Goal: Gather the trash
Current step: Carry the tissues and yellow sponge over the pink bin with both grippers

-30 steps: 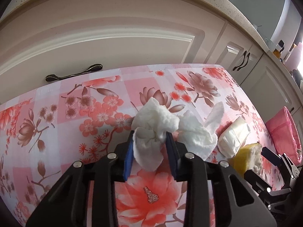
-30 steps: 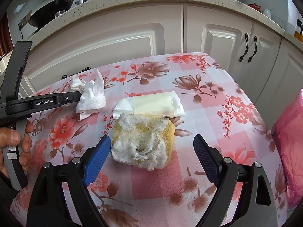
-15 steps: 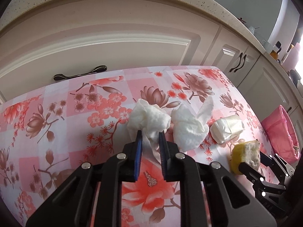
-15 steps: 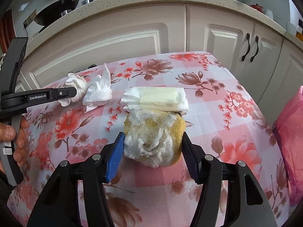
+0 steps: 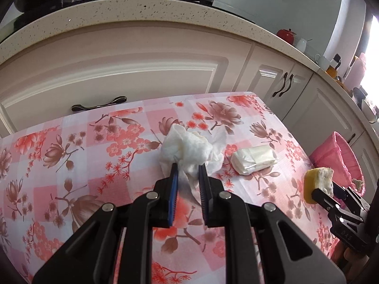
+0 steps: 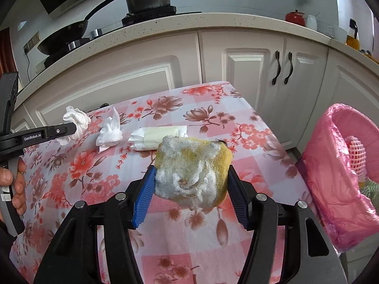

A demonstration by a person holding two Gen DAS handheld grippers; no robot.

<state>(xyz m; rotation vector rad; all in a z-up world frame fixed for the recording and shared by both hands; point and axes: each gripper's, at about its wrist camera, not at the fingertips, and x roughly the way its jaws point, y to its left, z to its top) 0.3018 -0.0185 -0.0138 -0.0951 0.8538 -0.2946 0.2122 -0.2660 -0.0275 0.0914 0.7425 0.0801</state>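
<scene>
My left gripper [image 5: 187,172] is shut on a crumpled white tissue [image 5: 187,148] and holds it above the floral table; it also shows in the right wrist view [image 6: 75,118]. A second crumpled tissue [image 6: 109,134] lies on the table, partly hidden behind the held one in the left wrist view [image 5: 216,155]. My right gripper [image 6: 191,177] is shut on a mouldy yellow sponge-like lump [image 6: 193,172], lifted off the table; it shows in the left wrist view [image 5: 318,184]. A white wrapped packet [image 6: 158,137] lies on the table [image 5: 253,159].
A bin lined with a pink bag [image 6: 343,165] stands off the table's right edge [image 5: 336,158], with some trash inside. The floral tablecloth [image 6: 203,116] ends near white kitchen cabinets [image 6: 251,71]. A hand holds the left gripper's handle [image 6: 14,184].
Both grippers closed on their items and lifted: the left raised the tissue off the table, the right closed on the yellow lump and raised it, drawing back toward the bin side.
</scene>
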